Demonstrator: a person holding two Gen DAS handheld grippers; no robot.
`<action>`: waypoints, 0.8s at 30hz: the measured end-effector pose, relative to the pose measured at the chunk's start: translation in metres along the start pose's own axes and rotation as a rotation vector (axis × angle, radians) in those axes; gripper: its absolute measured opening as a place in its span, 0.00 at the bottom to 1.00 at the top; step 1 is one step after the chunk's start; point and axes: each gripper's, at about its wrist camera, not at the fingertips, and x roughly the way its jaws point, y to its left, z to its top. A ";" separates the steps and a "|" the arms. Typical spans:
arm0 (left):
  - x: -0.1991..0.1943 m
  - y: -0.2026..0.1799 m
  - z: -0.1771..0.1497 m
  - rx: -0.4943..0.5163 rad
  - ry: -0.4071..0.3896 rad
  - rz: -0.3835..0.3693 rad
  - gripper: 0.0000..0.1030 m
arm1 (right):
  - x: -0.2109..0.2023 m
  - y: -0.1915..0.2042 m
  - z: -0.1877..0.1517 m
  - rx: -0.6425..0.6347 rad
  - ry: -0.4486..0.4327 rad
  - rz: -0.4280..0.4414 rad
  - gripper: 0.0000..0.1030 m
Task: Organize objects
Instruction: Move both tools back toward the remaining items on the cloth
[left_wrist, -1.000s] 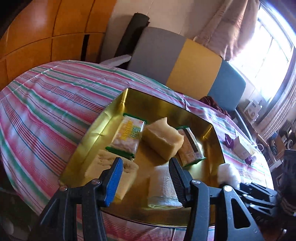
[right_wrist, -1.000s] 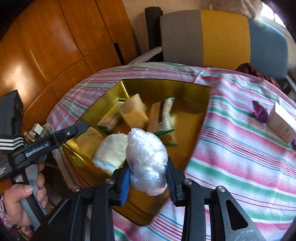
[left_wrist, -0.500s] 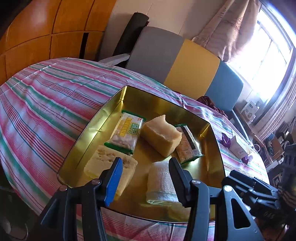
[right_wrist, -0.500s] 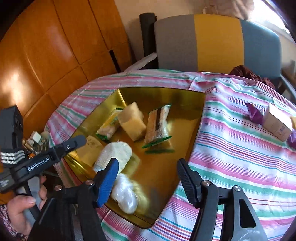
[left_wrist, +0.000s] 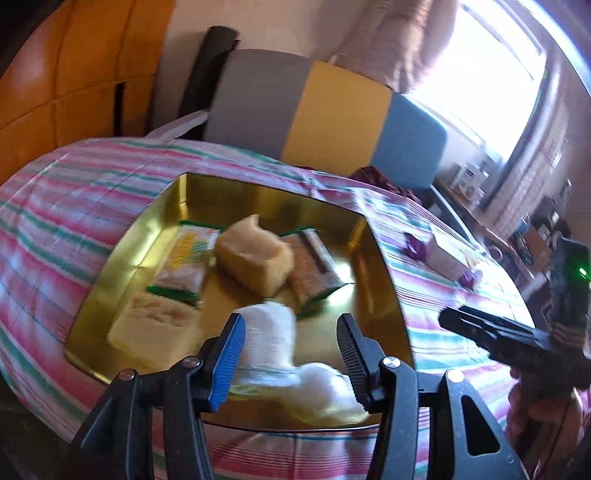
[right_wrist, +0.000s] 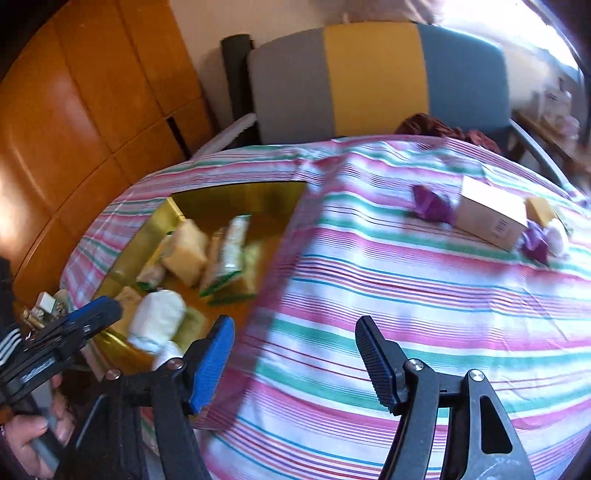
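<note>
Gold tray (left_wrist: 380, 236): one. Inside it: two green-edged snack packets (left_wrist: 184, 266) (left_wrist: 314, 269), two yellow sponge blocks (left_wrist: 255, 258) (left_wrist: 155, 328), one white gauze roll (left_wrist: 269, 336), one clear plastic bag (left_wrist: 325, 391). On the striped cloth (right_wrist: 406, 295): one cardboard box (right_wrist: 491, 218), two purple wrappers (right_wrist: 432, 203) (right_wrist: 535, 238).

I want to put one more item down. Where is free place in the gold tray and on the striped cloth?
Free: the gold tray floor along its right wall, and the striped cloth between tray and beige box. Crowded: the tray's left and near side, with snack packets, sponges and gauze roll.

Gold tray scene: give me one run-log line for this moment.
gold tray: holds clear-wrapped white bundle at near edge | right hand-held gripper: open, empty, over striped cloth | left hand-held gripper: open, empty
</note>
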 end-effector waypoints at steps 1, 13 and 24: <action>-0.001 -0.006 0.000 0.018 -0.002 -0.009 0.51 | 0.000 -0.006 0.000 0.006 0.005 -0.004 0.67; 0.009 -0.113 -0.012 0.313 0.092 -0.184 0.51 | 0.007 -0.097 -0.014 0.079 0.078 -0.116 0.67; 0.017 -0.154 -0.036 0.419 0.169 -0.238 0.51 | 0.015 -0.184 0.065 0.078 -0.054 -0.205 0.78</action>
